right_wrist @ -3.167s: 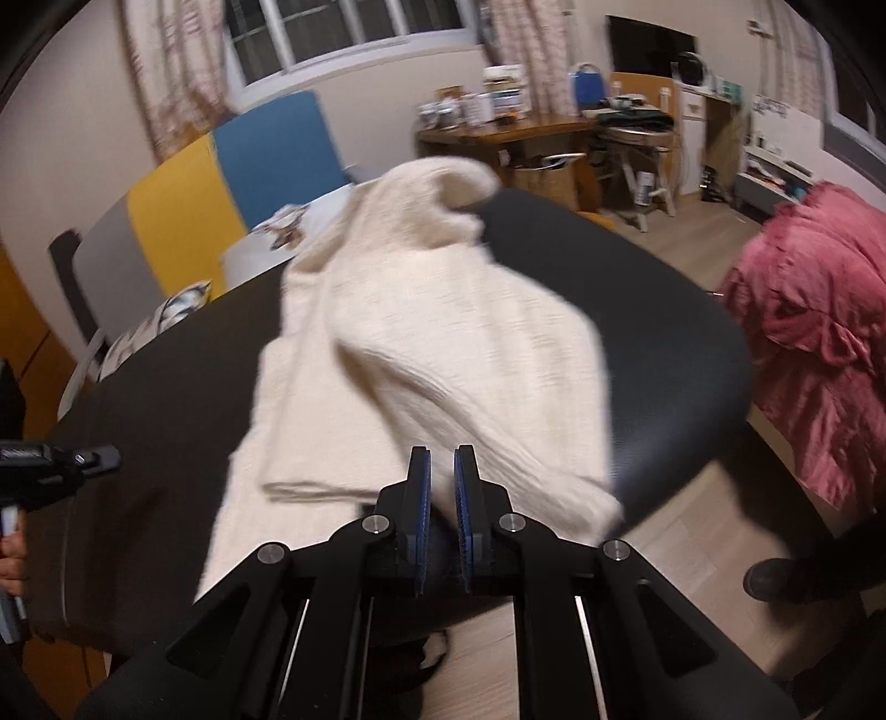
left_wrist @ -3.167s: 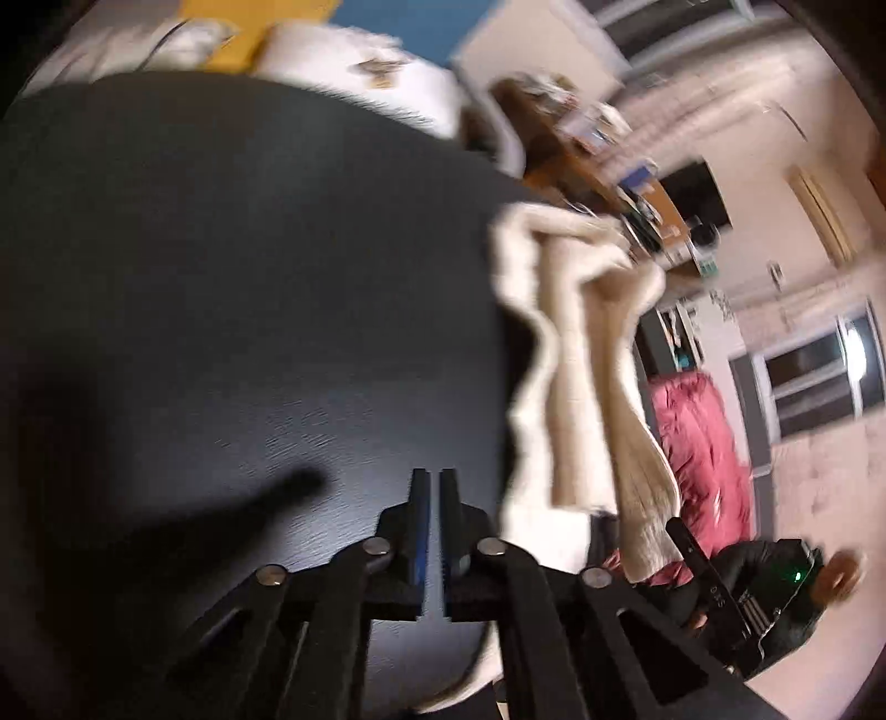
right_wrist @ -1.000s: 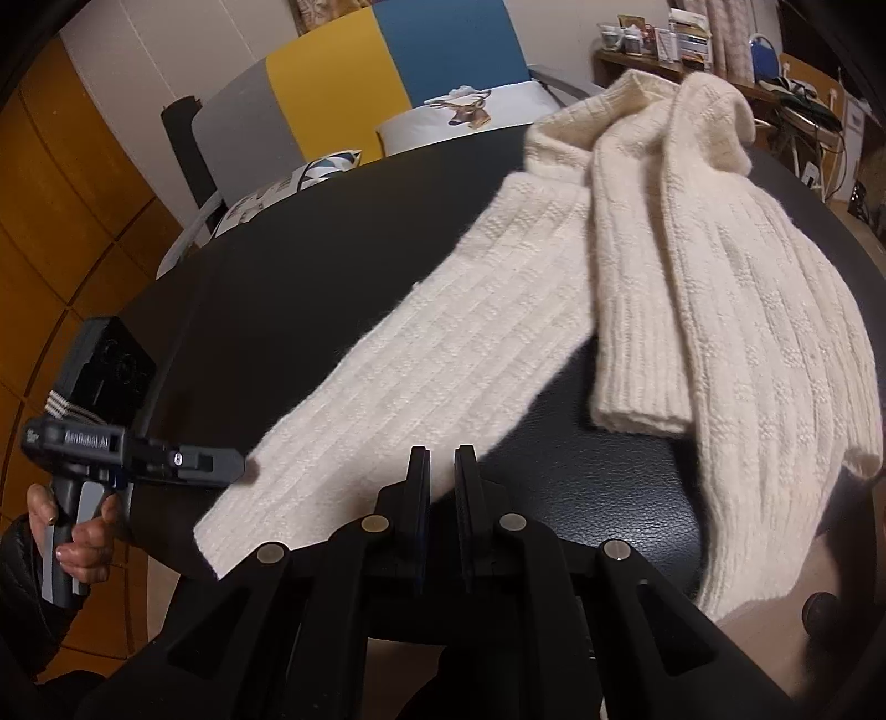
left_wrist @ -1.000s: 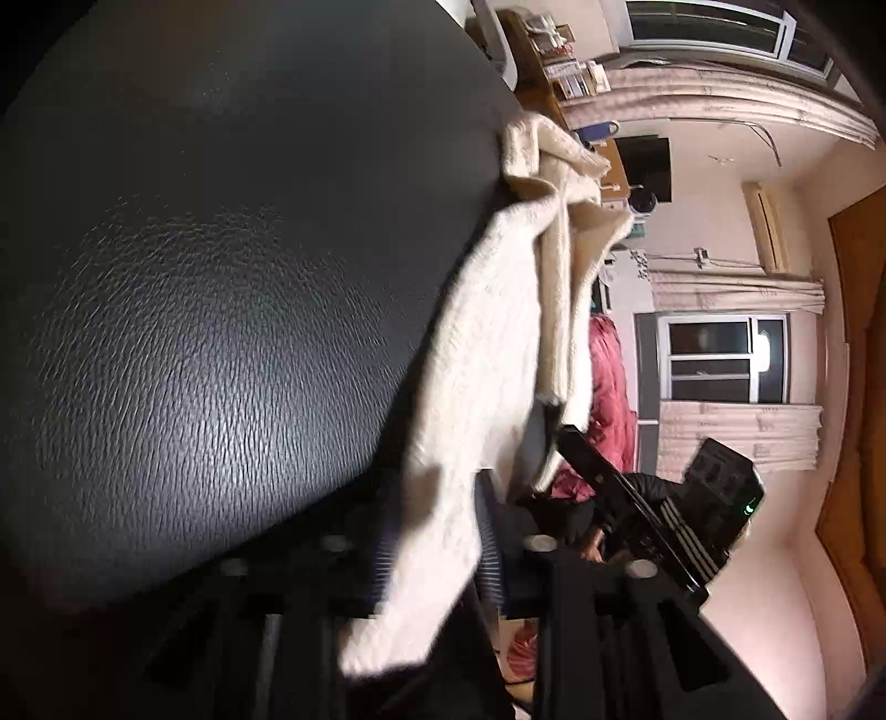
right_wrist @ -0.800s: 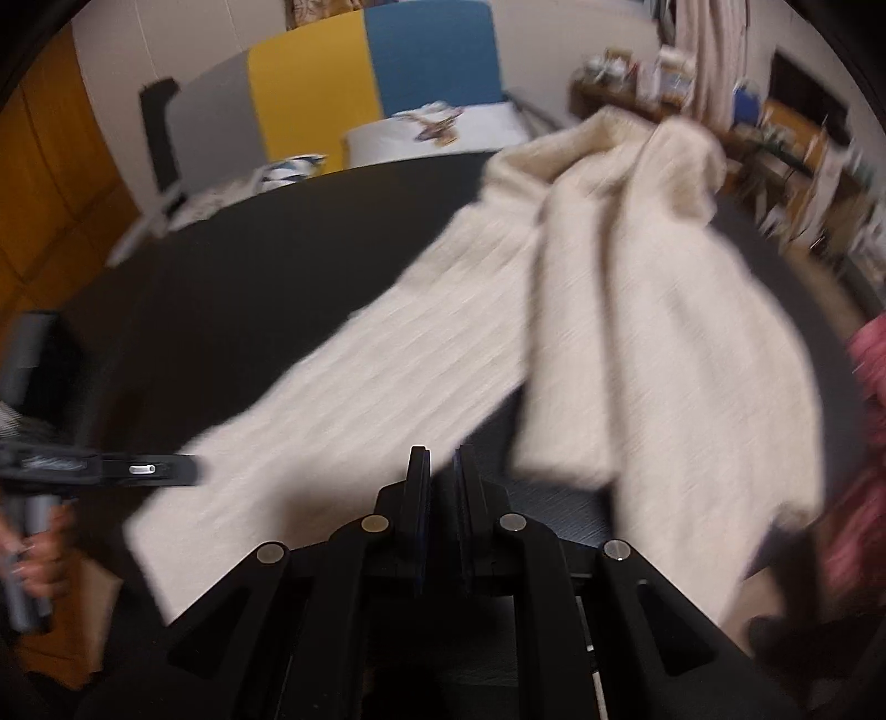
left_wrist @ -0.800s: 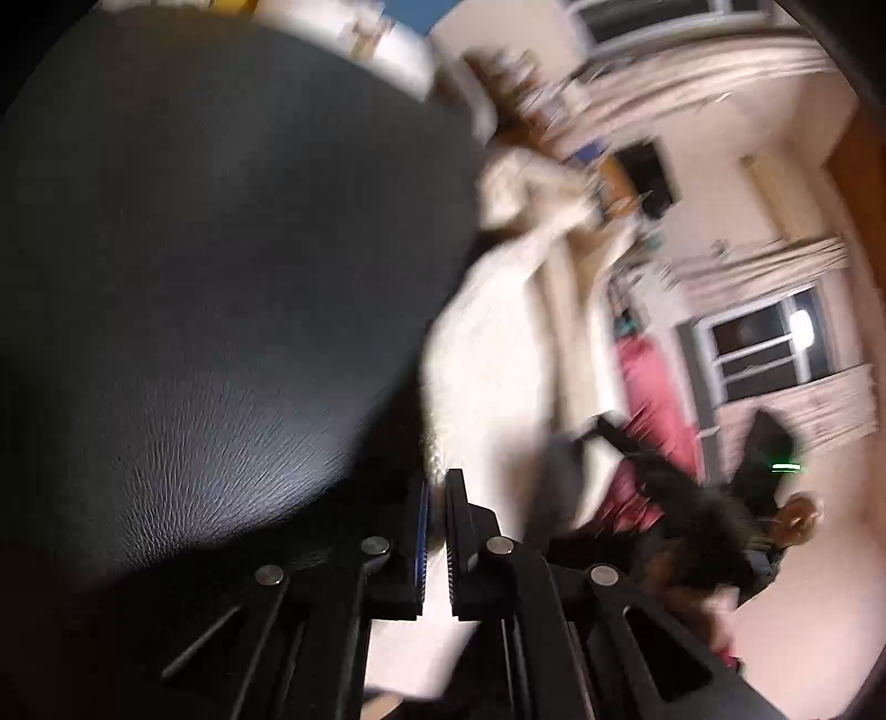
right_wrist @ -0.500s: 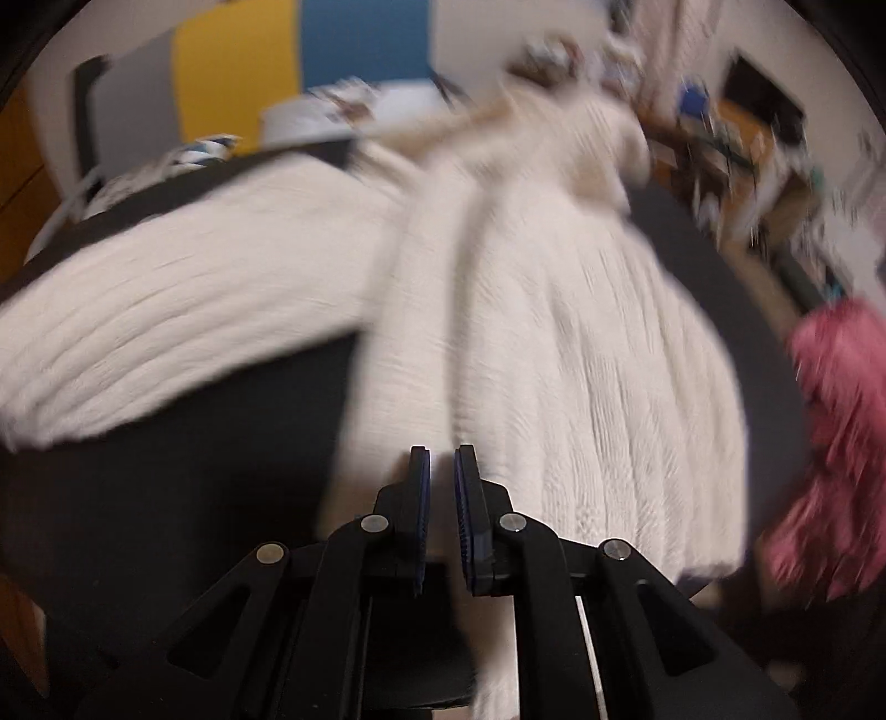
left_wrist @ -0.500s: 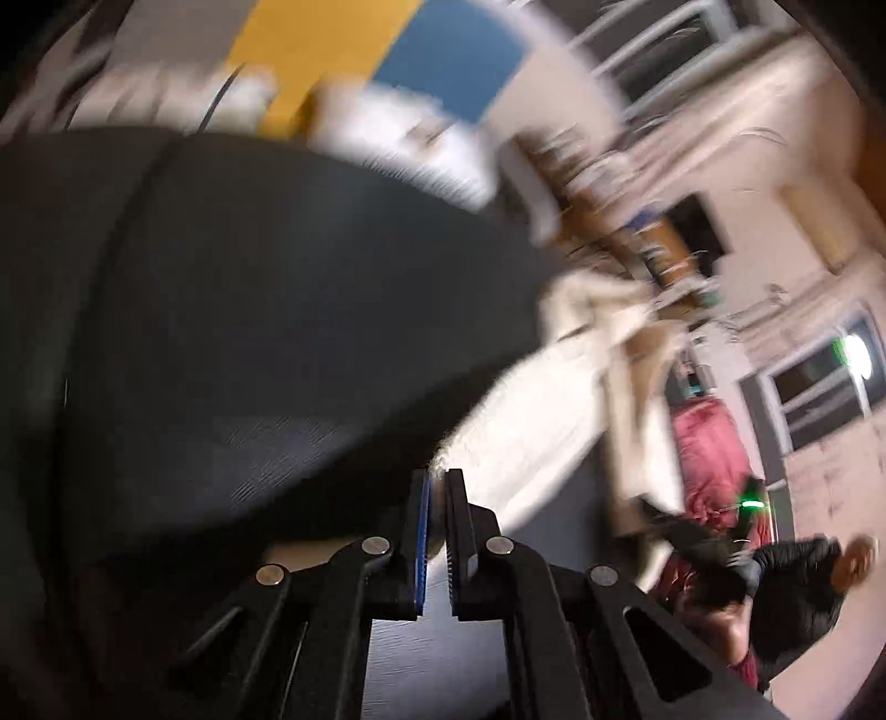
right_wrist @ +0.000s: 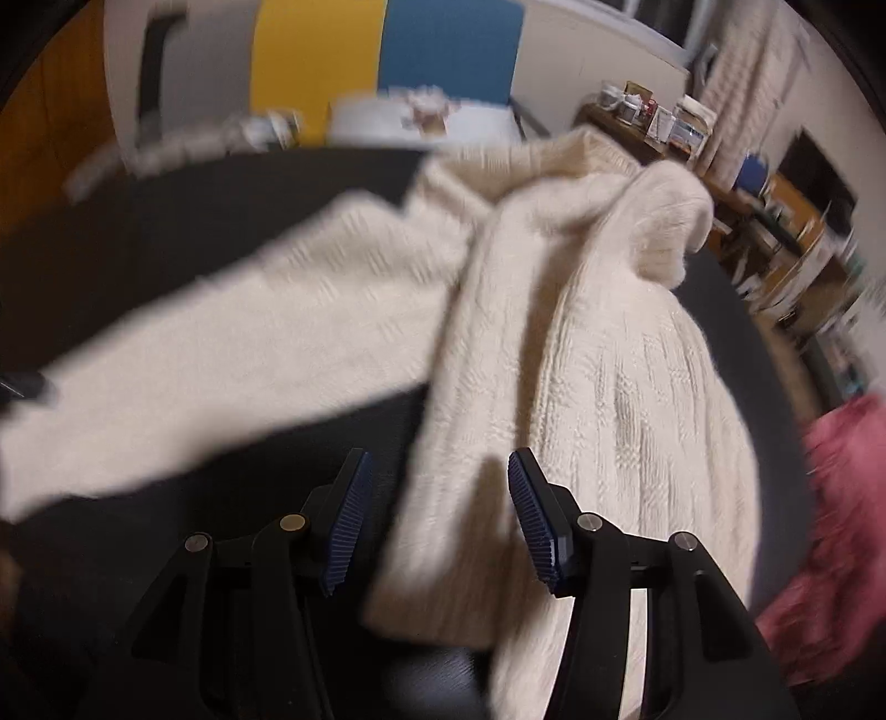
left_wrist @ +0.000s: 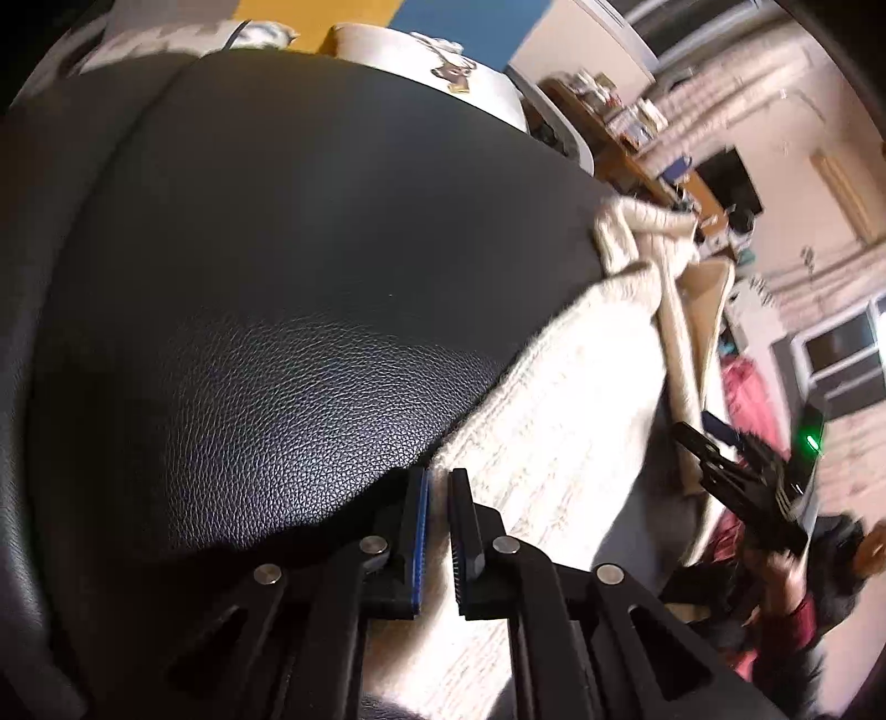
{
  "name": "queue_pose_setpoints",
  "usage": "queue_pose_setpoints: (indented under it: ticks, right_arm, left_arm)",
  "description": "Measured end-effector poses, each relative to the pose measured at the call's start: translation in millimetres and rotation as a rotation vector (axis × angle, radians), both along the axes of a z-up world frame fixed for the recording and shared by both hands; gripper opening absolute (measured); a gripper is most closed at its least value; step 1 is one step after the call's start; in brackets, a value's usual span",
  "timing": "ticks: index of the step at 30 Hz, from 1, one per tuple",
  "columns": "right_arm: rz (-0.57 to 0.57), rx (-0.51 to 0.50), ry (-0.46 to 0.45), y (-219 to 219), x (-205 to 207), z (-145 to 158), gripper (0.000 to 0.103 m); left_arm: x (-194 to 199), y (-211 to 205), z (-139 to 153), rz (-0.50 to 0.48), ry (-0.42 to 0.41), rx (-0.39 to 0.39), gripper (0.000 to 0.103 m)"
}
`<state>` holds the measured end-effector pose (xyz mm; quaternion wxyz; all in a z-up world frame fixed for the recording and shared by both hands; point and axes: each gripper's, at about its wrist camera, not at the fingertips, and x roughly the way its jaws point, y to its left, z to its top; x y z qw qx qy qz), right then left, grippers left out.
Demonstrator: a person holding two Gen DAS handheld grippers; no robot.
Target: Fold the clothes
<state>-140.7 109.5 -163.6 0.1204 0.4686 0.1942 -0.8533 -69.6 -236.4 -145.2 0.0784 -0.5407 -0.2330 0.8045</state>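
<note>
A cream knitted sweater (right_wrist: 609, 387) lies on a black leather-textured table (left_wrist: 249, 332). One long sleeve (right_wrist: 249, 343) stretches away to the left. My left gripper (left_wrist: 437, 498) grips the edge of that sleeve (left_wrist: 554, 432); fabric fills the narrow gap and the jaws are beginning to open. My right gripper (right_wrist: 437, 465) hovers over the sweater's near side, its jaws opening wide. The folded second sleeve (right_wrist: 443, 543) lies below and between its fingers, and the pads do not touch it.
A pink cloth heap (right_wrist: 841, 498) sits beyond the table's right edge. A cluttered wooden desk (right_wrist: 664, 127) stands at the back right, and a yellow and blue panel (right_wrist: 387, 50) behind the table. A white cushion (left_wrist: 432, 61) is at the far edge.
The left gripper has closed on the sleeve's edge and risen with it. The right gripper has swung over the sweater's body, and its shut jaws have spread apart.
</note>
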Motion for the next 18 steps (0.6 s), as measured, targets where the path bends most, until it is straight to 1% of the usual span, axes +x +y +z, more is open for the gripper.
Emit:
queue_pose_setpoints:
  ticks: [1,2,3,5,7,10,12,14,15,16,18]
  right_arm:
    - [-0.009,0.002,0.002,2,-1,-3,0.054]
    - [-0.019,0.003,0.003,5,-3,-5,0.043]
    - [-0.029,0.003,0.005,7,-4,-7,0.015]
    - [-0.064,-0.028,0.004,19,-7,-1,0.014]
    - [-0.097,-0.054,0.006,30,-9,6,0.013]
    - [-0.116,0.038,0.090,46,-7,27,0.012]
    - [-0.168,0.068,0.159,68,-9,53,0.012]
    - [-0.226,0.090,0.223,90,-10,79,0.012]
    - [-0.255,0.116,0.249,100,-12,88,0.012]
    - [-0.289,0.144,0.261,112,-17,91,0.012]
    - [-0.365,0.163,0.219,136,-35,79,0.012]
  left_arm:
    - [0,6,2,-0.019,0.008,-0.048,0.007]
    - [0,12,5,-0.037,0.017,-0.096,0.006]
    - [1,19,7,-0.052,0.029,-0.145,0.005]
    - [3,33,11,-0.077,0.057,-0.249,0.005]
    - [4,39,13,-0.077,0.065,-0.293,0.004]
    - [4,34,14,-0.039,0.062,-0.308,0.004]
    - [6,25,18,-0.006,0.062,-0.305,0.004]
    - [8,16,18,0.017,0.053,-0.329,0.004]
    - [9,11,17,0.031,0.043,-0.337,0.004]
    - [10,5,16,0.045,0.036,-0.331,0.004]
    - [13,-9,19,0.067,0.029,-0.302,0.004]
